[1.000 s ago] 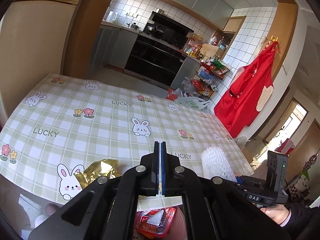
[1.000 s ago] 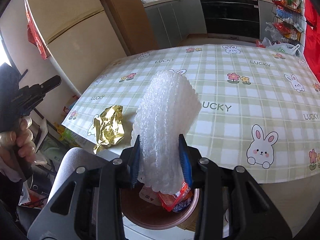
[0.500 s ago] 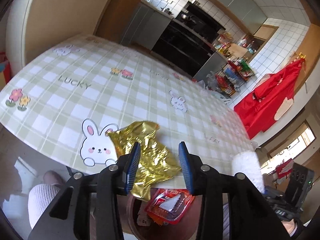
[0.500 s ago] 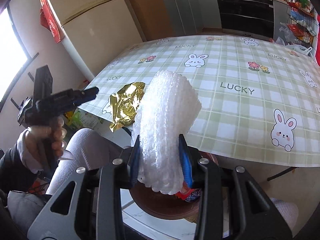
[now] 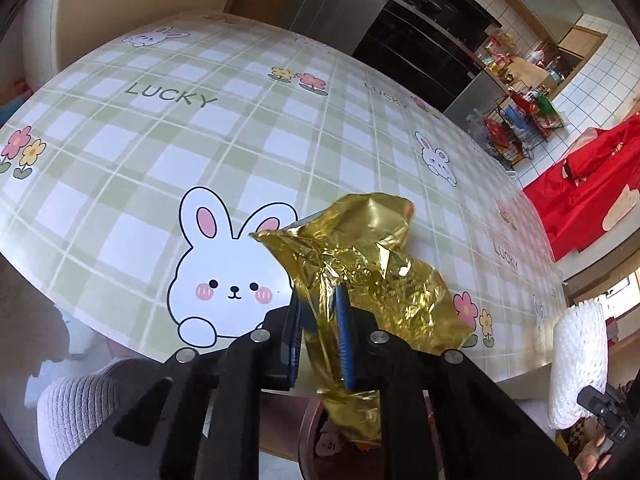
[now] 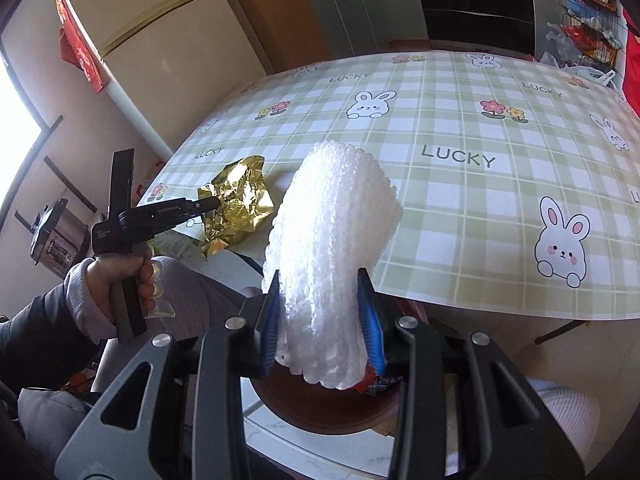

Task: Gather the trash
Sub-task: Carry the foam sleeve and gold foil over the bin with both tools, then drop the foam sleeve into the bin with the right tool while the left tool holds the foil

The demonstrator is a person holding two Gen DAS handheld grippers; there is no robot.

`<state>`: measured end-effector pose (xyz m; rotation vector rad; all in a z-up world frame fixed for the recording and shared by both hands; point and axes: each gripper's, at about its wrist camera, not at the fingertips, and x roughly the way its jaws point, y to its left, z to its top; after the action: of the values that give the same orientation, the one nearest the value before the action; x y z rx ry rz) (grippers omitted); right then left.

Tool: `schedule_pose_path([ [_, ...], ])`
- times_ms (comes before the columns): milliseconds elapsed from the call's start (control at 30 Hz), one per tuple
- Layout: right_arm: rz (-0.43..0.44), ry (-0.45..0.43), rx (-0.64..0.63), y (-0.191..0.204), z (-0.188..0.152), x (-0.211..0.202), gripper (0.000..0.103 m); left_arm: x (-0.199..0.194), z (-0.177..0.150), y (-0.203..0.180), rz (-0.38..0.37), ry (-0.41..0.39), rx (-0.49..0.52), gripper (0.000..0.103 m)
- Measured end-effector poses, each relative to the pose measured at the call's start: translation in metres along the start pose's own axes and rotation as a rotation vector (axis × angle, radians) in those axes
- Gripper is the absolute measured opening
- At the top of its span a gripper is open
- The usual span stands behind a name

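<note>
Left tongs point(image 5: 319, 334) closing on gold foil point(image 5: 372, 264), right tongs point(image 6: 323, 330) gripping foam point(image 6: 334, 264)

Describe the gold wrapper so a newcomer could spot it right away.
Find the green checked table and follow its near edge past the big printed rabbit. The gold wrapper lies there, overhanging, with the left gripper closing on it: the only shiny, crumpled thing.
</note>
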<state>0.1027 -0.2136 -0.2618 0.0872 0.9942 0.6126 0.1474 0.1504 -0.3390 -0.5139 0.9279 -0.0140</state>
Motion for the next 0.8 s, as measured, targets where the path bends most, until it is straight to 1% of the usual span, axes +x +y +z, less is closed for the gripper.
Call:
schedule_pose_path([
  [100,0.003,0.0,-0.004,0.0,-0.001,-0.001,0.037,-0.021,0.002,-0.009,-0.041,-0.035,0.024,0.006],
  [133,0.006,0.002,-0.006,0.0,-0.002,-0.001,0.037,-0.032,0.003,-0.012,-0.062,-0.047,0.02,0.005],
  [200,0.012,0.01,-0.012,0.001,-0.004,0.001,0.037,-0.056,0.007,-0.023,-0.082,-0.08,0.03,0.004],
  [267,0.023,0.019,-0.013,0.003,-0.007,0.003,0.037,-0.082,0.008,-0.038,-0.11,-0.129,0.076,0.004],
  [367,0.046,0.039,-0.02,0.007,-0.012,0.007,0.038,-0.114,0.007,-0.061,-0.141,-0.173,0.145,0.004],
  [400,0.052,0.048,-0.022,0.009,-0.013,0.008,0.042,-0.123,0.005,-0.068,-0.146,-0.183,0.163,0.004],
  [467,0.069,0.065,-0.027,0.012,-0.016,0.011,0.046,-0.134,0.002,-0.079,-0.161,-0.198,0.186,0.004],
  [533,0.074,0.069,-0.035,0.016,-0.018,0.01,0.048,-0.142,-0.003,-0.088,-0.161,-0.206,0.217,0.004],
  [633,0.068,0.057,-0.038,0.018,-0.018,0.006,0.055,-0.146,-0.009,-0.098,-0.164,-0.197,0.247,0.004],
  [700,0.07,0.04,-0.03,0.017,-0.017,0.001,0.063,-0.15,-0.013,-0.101,-0.169,-0.194,0.259,0.004],
  [800,0.062,0.015,-0.024,0.015,-0.014,-0.006,0.068,-0.154,-0.016,-0.102,-0.173,-0.196,0.264,0.004],
])
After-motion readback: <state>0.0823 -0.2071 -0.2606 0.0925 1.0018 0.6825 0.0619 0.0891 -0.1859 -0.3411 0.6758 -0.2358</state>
